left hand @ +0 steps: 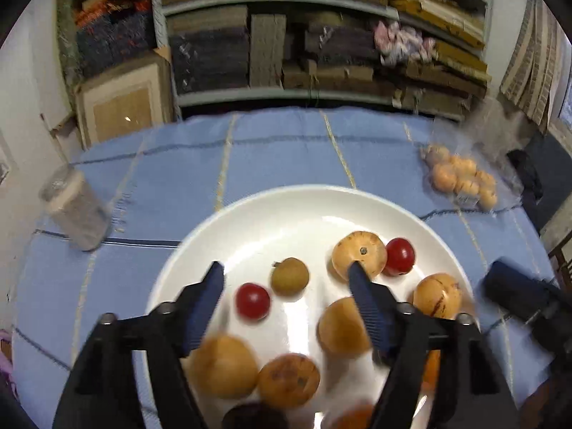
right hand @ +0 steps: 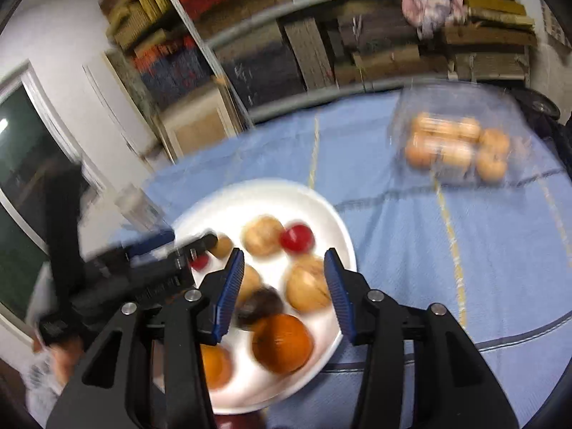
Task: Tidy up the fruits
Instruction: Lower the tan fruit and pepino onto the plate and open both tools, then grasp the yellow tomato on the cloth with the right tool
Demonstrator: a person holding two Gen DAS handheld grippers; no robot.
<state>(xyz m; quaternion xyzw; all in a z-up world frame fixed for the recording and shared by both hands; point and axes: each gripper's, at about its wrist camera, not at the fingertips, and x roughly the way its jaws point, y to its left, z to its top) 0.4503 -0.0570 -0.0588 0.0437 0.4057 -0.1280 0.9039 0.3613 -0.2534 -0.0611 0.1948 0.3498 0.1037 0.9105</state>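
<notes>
A white plate [left hand: 286,200] sits on the blue cloth and holds several tan round fruits [left hand: 359,255], two small red fruits [left hand: 252,301], a small olive-brown fruit [left hand: 290,276], a dark fruit [right hand: 259,305] and oranges [right hand: 282,343]. My left gripper [left hand: 286,270] hovers open above the plate, with the olive-brown fruit and a red fruit lying below the gap. My right gripper [right hand: 284,254] stands open over the plate's right side, above a tan fruit [right hand: 307,287] and the dark fruit, and its pads press on nothing. Each gripper shows at the edge of the other's view.
A clear plastic box of orange-tan fruits [left hand: 461,178] [right hand: 457,150] lies on the cloth [left hand: 279,150] at the back right. A clear jar with a pale lid [left hand: 77,207] stands left of the plate. Shelves of stacked goods [left hand: 321,35] rise behind the table.
</notes>
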